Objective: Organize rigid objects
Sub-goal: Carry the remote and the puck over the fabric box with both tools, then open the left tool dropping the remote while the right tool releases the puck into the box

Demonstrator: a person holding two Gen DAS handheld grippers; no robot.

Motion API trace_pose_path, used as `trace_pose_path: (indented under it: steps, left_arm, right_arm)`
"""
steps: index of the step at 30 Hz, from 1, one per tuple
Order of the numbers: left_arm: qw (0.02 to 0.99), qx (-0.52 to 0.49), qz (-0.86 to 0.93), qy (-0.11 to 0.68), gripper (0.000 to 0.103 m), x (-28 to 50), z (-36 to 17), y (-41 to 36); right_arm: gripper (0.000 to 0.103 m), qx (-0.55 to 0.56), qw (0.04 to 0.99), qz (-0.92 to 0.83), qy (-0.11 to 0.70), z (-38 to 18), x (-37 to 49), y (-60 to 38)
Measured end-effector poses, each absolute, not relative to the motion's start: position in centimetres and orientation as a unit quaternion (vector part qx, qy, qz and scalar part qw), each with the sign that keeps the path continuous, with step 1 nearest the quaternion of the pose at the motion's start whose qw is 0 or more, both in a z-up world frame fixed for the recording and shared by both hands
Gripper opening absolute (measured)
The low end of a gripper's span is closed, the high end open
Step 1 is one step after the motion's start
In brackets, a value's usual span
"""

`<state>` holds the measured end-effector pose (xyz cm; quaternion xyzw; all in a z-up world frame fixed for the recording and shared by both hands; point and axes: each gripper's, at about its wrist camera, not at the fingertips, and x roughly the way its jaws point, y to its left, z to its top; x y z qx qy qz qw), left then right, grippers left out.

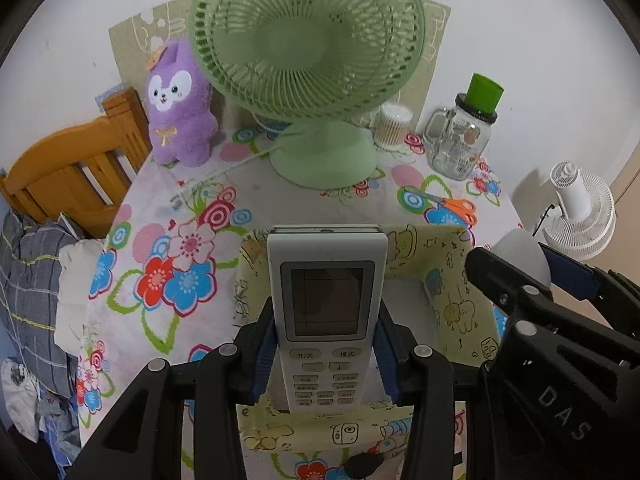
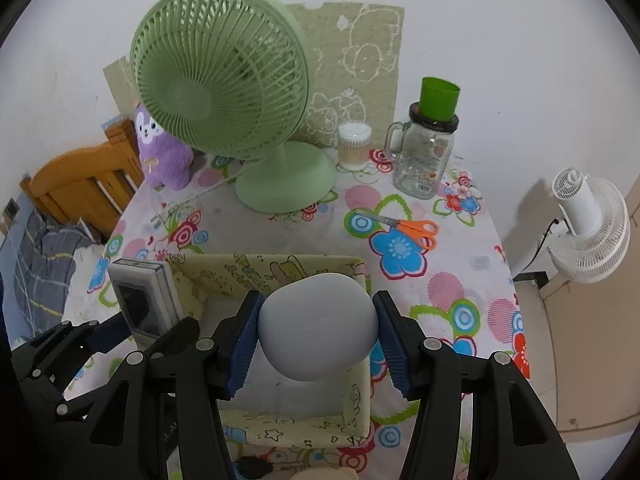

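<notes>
Remote control (image 1: 327, 312), white with a grey screen and rows of small buttons, sits clamped between the blue pads of the left gripper (image 1: 326, 354), its screen end pointing away over the open fabric box (image 1: 452, 280). That box is pale yellow with cartoon drawings on its walls and a plain grey inside, and it stands on the near part of the table. Beside the remote, the right gripper (image 2: 318, 338) holds a smooth, pale grey-blue oval case (image 2: 318, 326), its two pads pressed against the case's sides; the case hangs above the box interior. In the right wrist view the remote shows at the left, just over the box's left wall, gripped by the other claw.

Under the box spreads a tablecloth (image 2: 452, 280) printed with red, blue and pink flowers. Farther on, to the right, lie orange-handled scissors (image 2: 416, 229), flat on the cloth and apart from the box. Beyond them, a green desk fan (image 1: 308, 36) stands on its round base in the middle of the table. A purple plush toy (image 1: 178, 108) sits to its left by a wooden bed frame (image 1: 72, 168). To the fan's right stand a round tub of cotton swabs (image 2: 354, 146) and a glass mug-jar (image 2: 424, 156) with a green cup (image 2: 438, 98) resting on its lid. A white fan (image 2: 588, 228) stands off the table at far right, near the white wall.
</notes>
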<state>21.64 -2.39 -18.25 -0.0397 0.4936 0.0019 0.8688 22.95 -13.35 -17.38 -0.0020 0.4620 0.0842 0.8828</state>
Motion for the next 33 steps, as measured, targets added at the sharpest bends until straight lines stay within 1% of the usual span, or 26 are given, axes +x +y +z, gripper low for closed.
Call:
trace_pose_path:
  steps: [8,17,26,29,31,32,33]
  left_arm:
    - [0.852,-0.037,0.017,0.522,0.045,22.1,-20.9,-2.4]
    - [0.839,-0.029,0.037,0.542,0.045,22.6,-23.0,-2.2]
    - [0.834,-0.016,0.04,0.55,0.046,23.1,-23.7,-2.6]
    - [0.831,-0.014,0.038,0.555,0.049,23.1,-23.6,-2.7]
    - [0.831,-0.02,0.035,0.555,0.056,23.0,-23.3,-2.6]
    - [0.831,-0.023,0.033,0.554,0.058,23.0,-23.2,-2.6]
    - [0.832,-0.024,0.032,0.554,0.061,23.0,-23.0,-2.7]
  right_arm:
    - [0.059,-0.003,0.868,0.092,0.488,-20.1,24.0,-13.0]
    - [0.059,0.002,0.861,0.09,0.501,-21.8,25.0,-13.2]
    - [0.059,-0.014,0.871,0.087,0.483,-22.0,25.7,-12.6]
    - [0.059,-0.021,0.873,0.086,0.481,-22.1,25.9,-12.4]
    - [0.059,-0.021,0.873,0.086,0.48,-22.1,25.9,-12.3]
    - [0.06,-0.02,0.872,0.088,0.48,-22.1,25.9,-12.2]
    - [0.06,-0.02,0.872,0.089,0.48,-22.1,26.0,-12.2]
